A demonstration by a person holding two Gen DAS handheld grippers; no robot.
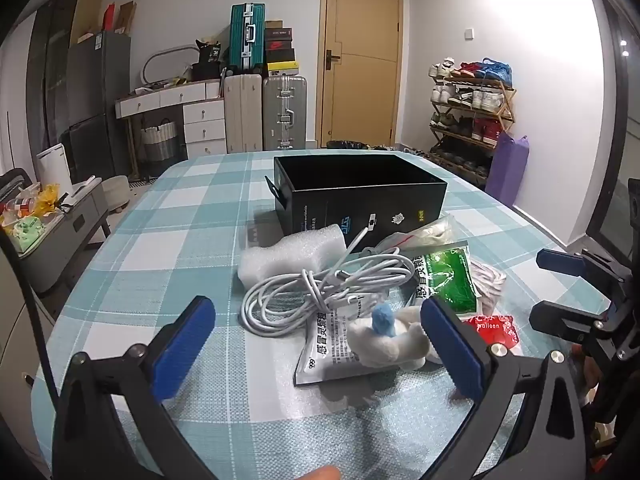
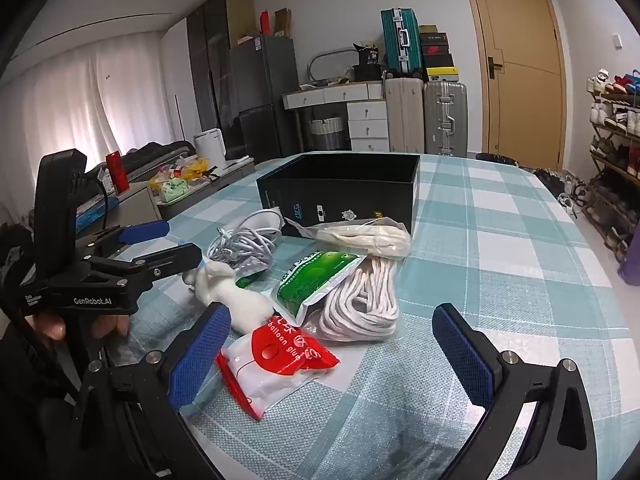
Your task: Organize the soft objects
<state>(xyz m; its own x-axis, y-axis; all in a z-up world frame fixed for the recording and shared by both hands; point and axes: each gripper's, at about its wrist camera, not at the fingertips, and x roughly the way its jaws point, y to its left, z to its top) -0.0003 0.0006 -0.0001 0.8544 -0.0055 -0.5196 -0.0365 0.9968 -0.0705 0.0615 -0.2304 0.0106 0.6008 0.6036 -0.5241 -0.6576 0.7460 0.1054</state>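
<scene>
A pile of soft things lies on the checked tablecloth [image 1: 168, 264] in front of an open black box [image 1: 360, 196] [image 2: 340, 192]. It holds a white foam piece [image 1: 292, 256], a coiled white cable [image 1: 304, 292] [image 2: 244, 244], a white plush toy [image 1: 384, 340] [image 2: 236, 296] on a silver sachet [image 1: 332, 344], a green sachet [image 2: 316, 276], white rope [image 2: 360, 304], a bagged cream cord [image 2: 364, 238] and a red balloon-glue packet [image 2: 280, 360]. My left gripper [image 1: 316, 304] [image 2: 182, 240] stands open just short of the plush toy. My right gripper [image 2: 332, 308] [image 1: 538, 286] is open before the red packet and rope.
A low grey cabinet [image 1: 68, 232] with clutter stands left of the table. Suitcases [image 1: 264, 116], a white drawer desk and a door are behind. A shoe rack [image 1: 468, 112] and a purple bag [image 1: 508, 172] stand at the right. Bare cloth stretches right of the pile.
</scene>
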